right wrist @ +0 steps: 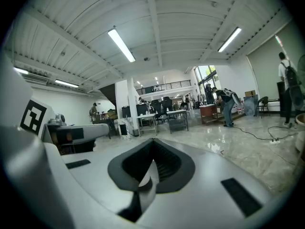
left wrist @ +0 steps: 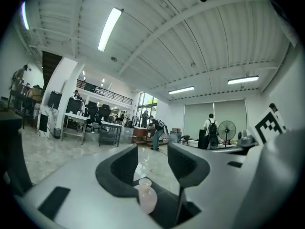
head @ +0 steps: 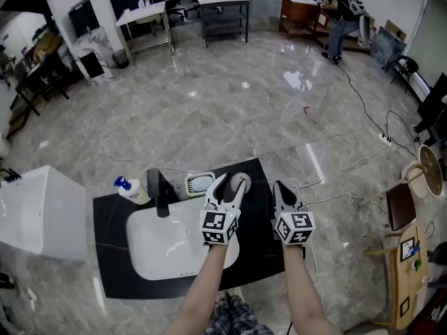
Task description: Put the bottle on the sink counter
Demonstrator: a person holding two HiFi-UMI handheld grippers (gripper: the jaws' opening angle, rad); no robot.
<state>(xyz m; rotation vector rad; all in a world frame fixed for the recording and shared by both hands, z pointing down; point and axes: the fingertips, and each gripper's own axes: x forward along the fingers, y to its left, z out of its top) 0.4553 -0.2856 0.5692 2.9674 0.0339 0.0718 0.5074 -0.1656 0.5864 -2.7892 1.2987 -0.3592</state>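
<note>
A small pale pink bottle point(head: 242, 180) stands upright on the black sink counter point(head: 112, 215), at its far edge right of the basin. In the left gripper view the bottle point(left wrist: 147, 198) sits low between the two jaws, and neither pad touches it. My left gripper point(head: 230, 185) point(left wrist: 151, 151) is open around it. My right gripper point(head: 279, 186) hovers over the counter's right end, about a hand's width right of the bottle. Its jaws point(right wrist: 152, 144) meet with nothing between them.
A white basin point(head: 160, 250) fills the counter's middle, with a black faucet point(head: 159, 192) behind it. A blue-capped bottle point(head: 130, 189) and a soap dish point(head: 200, 183) stand along the far edge. A white box point(head: 38, 211) stands left; cables point(head: 335, 187) cross the floor at right.
</note>
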